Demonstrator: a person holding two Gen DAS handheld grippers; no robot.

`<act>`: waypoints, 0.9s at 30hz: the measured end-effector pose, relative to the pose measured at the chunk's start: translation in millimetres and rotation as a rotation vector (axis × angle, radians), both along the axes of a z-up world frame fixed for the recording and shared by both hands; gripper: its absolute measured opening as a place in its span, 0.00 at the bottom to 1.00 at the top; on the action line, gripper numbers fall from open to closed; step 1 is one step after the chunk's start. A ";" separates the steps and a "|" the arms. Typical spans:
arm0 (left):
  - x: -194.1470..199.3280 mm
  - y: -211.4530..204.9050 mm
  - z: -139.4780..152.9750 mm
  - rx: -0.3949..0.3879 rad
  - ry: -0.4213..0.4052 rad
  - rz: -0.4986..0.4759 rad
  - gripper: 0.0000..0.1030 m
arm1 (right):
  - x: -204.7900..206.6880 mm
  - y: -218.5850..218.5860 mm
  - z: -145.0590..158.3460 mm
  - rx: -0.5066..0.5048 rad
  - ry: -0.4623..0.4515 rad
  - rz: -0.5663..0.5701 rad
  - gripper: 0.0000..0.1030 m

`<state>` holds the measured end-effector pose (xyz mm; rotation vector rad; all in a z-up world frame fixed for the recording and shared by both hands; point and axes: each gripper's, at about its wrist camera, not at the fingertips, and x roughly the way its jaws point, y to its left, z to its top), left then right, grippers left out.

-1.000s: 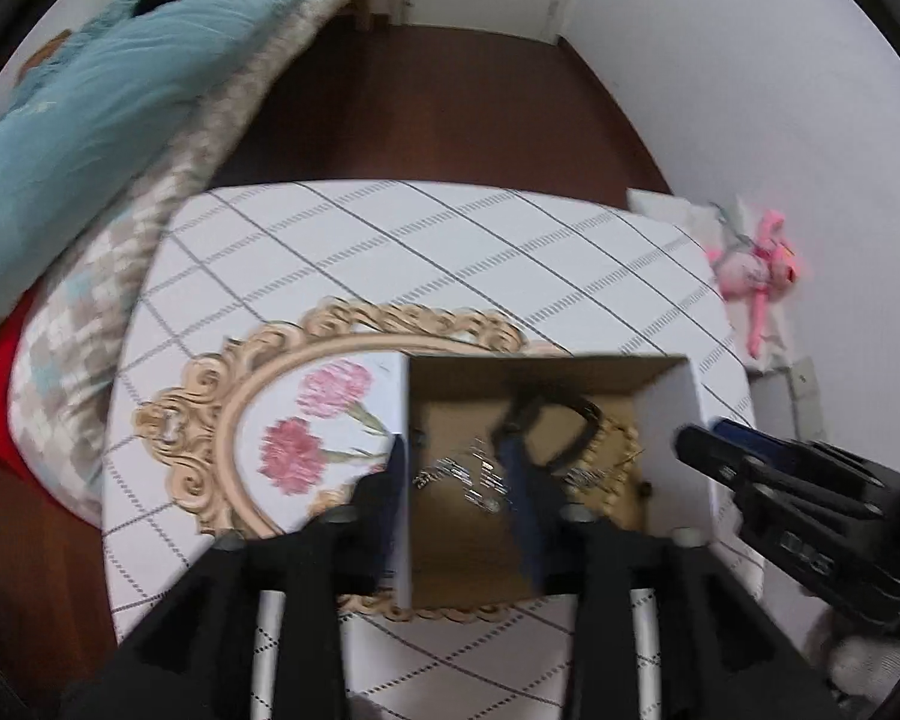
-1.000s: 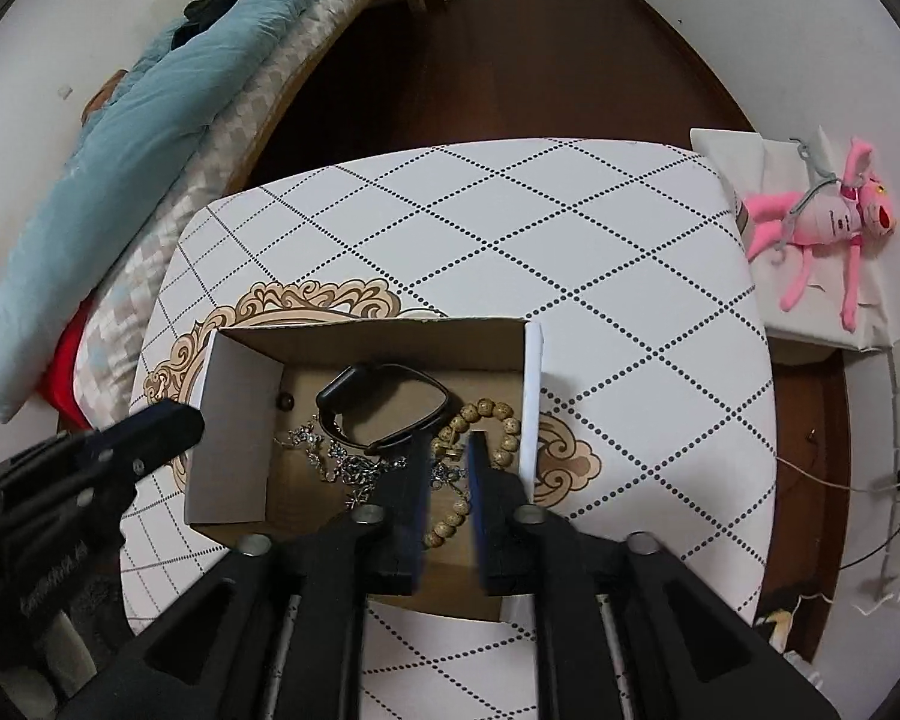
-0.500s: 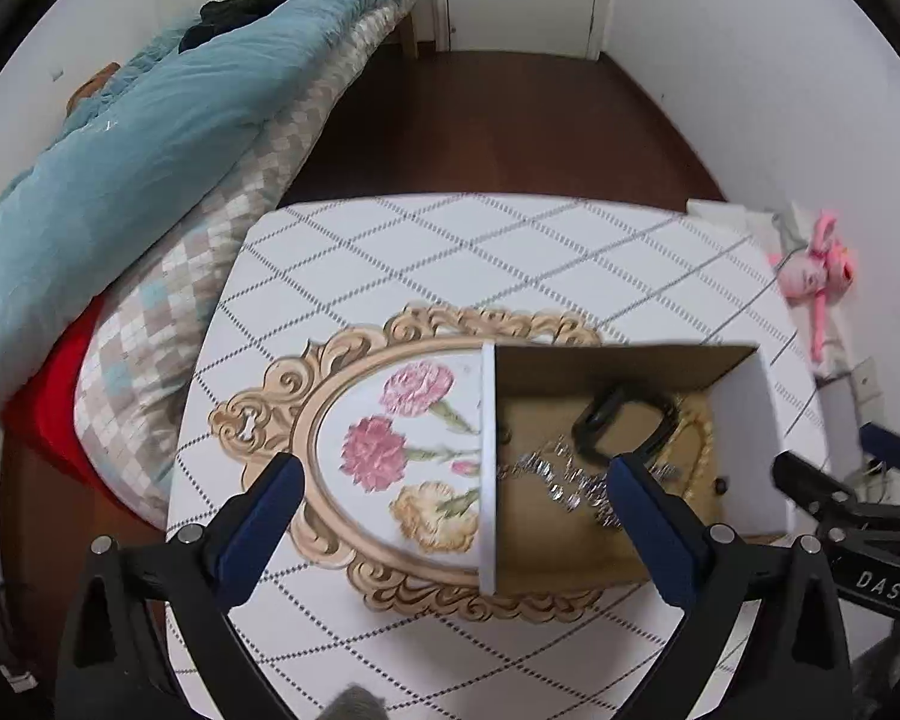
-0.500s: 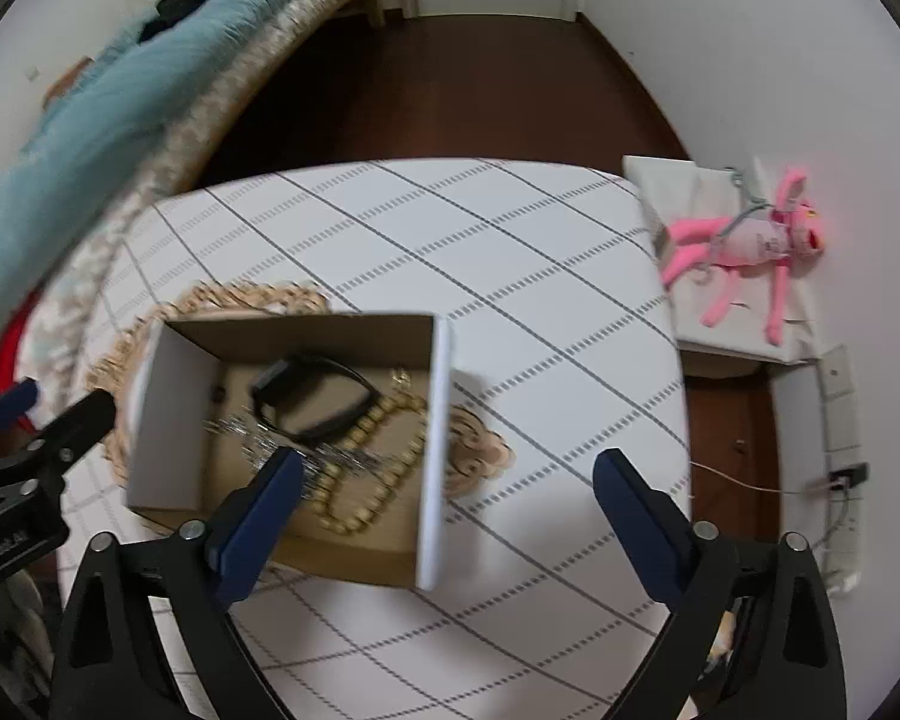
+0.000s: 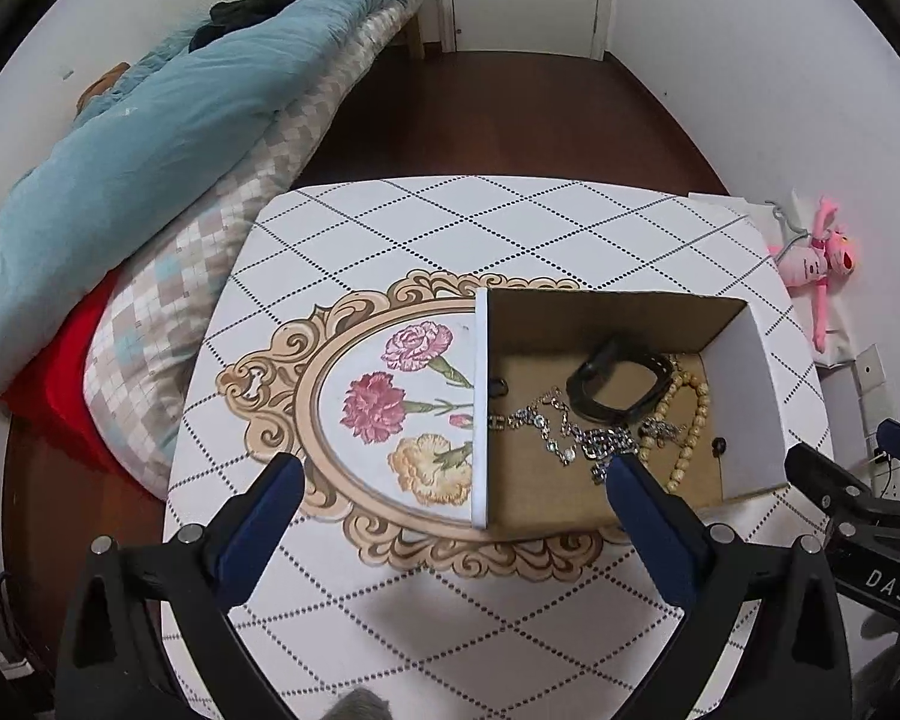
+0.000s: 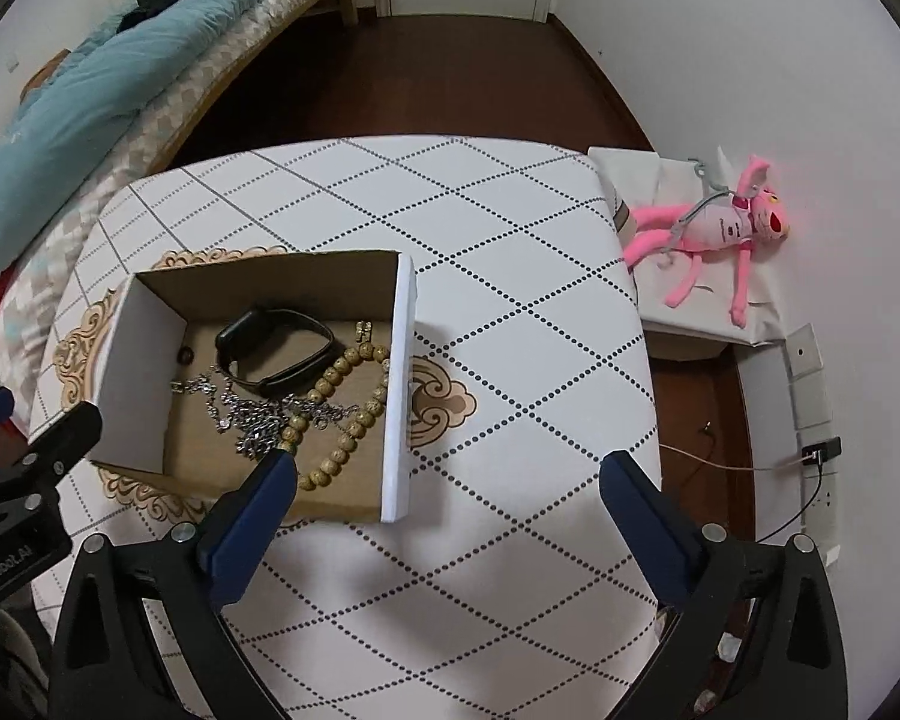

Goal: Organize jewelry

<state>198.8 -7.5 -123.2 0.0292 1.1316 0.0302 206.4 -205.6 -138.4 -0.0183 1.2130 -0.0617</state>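
The jewelry lies heaped on the floor of an open cardboard box (image 6: 270, 396): a black wristband (image 6: 276, 354) rests toward the far side, a wooden bead string (image 6: 342, 414) curls along the wall nearest the right gripper's open span, and a tangle of silver chains (image 6: 240, 408) overlaps both; a small dark bead (image 5: 718, 447) sits apart near one wall. Seen along the right gripper (image 6: 450, 474), the box lies ahead and to the left, with the near left fingertip just over its front corner and the right finger out over bare tablecloth (image 6: 510, 240). Seen along the left gripper (image 5: 450, 474), the box lies ahead and to the right, its white side wall falling roughly between the two fingers, and the flower medallion printed on the cloth shows beyond the left finger. Both grippers stand spread wide with nothing between their pads, and neither touches the box or any piece. As a judgement, every visible piece is gathered inside the box and none lies on the cloth, so collecting looks done. The chains are still knotted with the beads, so sorting or untangling may remain. Beyond the table lie a bed with a blue duvet (image 5: 150, 138) and a pink plush toy (image 6: 714, 228).
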 end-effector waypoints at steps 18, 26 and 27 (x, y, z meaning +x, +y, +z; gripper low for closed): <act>-105.1 -0.2 105.0 -0.023 -0.208 0.001 1.00 | -107.5 4.7 110.6 0.002 -0.247 -0.025 1.00; -142.1 -4.9 150.0 -0.047 -0.296 -0.015 1.00 | -153.5 7.9 163.6 -0.018 -0.358 -0.029 1.00; -145.8 -5.3 154.3 -0.047 -0.306 -0.015 1.00 | -160.0 8.7 171.3 -0.021 -0.373 -0.028 1.00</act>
